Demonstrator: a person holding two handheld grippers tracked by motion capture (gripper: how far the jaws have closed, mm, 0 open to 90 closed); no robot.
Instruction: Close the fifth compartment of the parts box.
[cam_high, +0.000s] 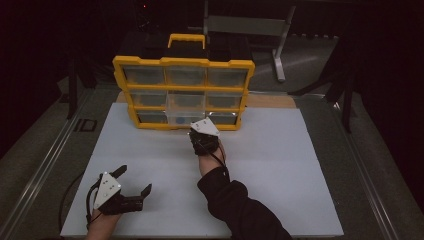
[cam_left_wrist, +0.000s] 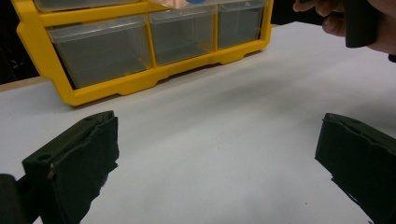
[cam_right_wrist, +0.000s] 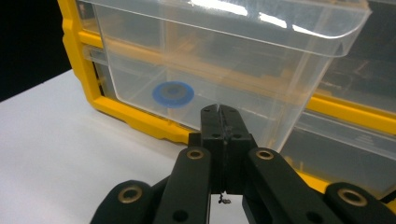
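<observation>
Right gripper (cam_right_wrist: 223, 112) is sitting at frame centre, jaws pressed together on nothing, tips just at the pulled-out clear drawer (cam_right_wrist: 224, 60) of the yellow organizer (cam_high: 183, 92). A blue ring (cam_right_wrist: 173, 94) is lying inside the drawer. Left gripper (cam_high: 135, 181) is idling at lower left over the bench (cam_high: 280, 165), jaws spread wide, empty. Judged: drawer is out; pushing it shut is remaining.

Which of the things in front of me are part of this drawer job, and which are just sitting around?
In the job:
- right gripper, fingers shut, at the pulled-out clear drawer
- blue ring inside that drawer
- yellow drawer cabinet

Just there:
- left gripper, open over the white board
- the other, closed drawers
- grey metal stand behind the cabinet
</observation>
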